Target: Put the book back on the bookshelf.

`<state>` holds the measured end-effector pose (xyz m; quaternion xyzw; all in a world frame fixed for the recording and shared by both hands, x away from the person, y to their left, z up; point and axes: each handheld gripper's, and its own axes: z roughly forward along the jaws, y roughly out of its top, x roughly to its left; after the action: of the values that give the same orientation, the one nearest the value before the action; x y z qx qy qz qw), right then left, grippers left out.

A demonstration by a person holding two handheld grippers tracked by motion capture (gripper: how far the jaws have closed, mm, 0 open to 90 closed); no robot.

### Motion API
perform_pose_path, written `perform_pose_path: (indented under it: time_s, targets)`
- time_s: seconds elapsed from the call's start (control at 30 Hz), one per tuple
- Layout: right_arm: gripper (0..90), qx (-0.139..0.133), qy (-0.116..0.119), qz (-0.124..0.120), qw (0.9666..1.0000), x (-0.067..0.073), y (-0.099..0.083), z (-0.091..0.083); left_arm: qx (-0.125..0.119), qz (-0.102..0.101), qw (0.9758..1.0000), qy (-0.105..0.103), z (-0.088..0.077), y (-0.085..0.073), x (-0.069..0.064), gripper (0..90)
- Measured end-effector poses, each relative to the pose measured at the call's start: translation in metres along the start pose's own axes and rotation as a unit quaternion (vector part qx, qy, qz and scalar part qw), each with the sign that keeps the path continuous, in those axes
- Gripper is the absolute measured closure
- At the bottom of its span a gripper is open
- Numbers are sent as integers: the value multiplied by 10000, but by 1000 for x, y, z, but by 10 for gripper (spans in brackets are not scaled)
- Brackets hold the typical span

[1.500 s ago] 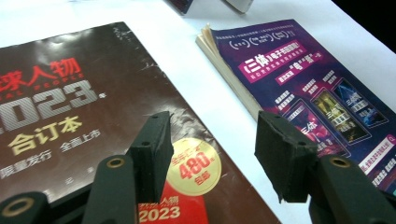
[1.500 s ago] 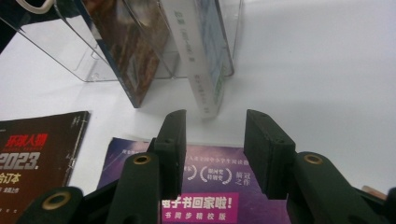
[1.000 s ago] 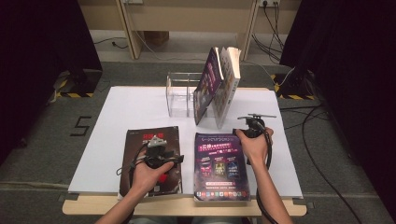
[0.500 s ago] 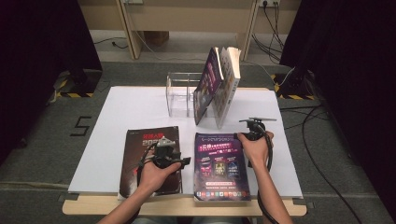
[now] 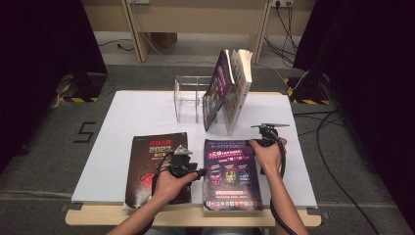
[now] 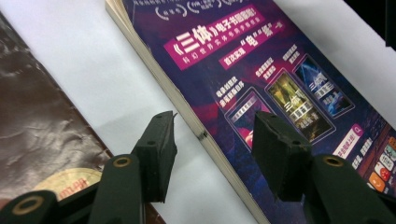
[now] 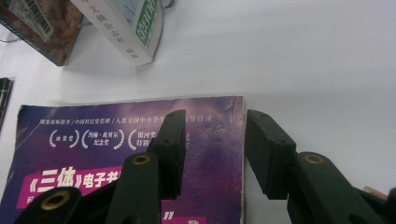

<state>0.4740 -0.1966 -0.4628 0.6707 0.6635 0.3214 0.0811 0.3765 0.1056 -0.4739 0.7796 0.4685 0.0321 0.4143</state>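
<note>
A purple book (image 5: 232,174) lies flat near the front edge of the white table (image 5: 132,112), with a person's two hand-held grippers closing in on it from either side; the left hand-held gripper (image 5: 195,172) sits at the book's left long edge, its jaws apart and straddling that edge, having just narrowed a little with nothing pinched yet; the right hand-held gripper (image 5: 258,142) hovers at the book's far right corner, jaws also apart and empty, one over the cover and one over bare table. The risk, as it looks from here, is a shallow bite: if the left jaws close on the cover and top pages alone, the book could fan open or slide toward the dark magazine (image 5: 155,166) beside it; a right grip on the corner alone might bend it or let the book swing. The left gripper view shows the pale page block (image 6: 187,105) between the jaws, a detail too small to read from the high view; the right gripper view shows the feet of the leaning books (image 7: 126,28) just beyond the corner; the high view alone shows the clear rack (image 5: 188,98) they lean on.
</note>
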Motion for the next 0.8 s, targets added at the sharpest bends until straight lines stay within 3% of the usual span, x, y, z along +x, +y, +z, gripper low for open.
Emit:
perform_pose_path:
  time_s: [0.73,0.8]
  targets:
    - [570,52,28,-79,10000,-3,9,15,215,40,9998,-9,11,-4,-6,517]
    - [570,82,48,0,10000,-2,9,15,248,53,9997,-36,12,-5,-7,517]
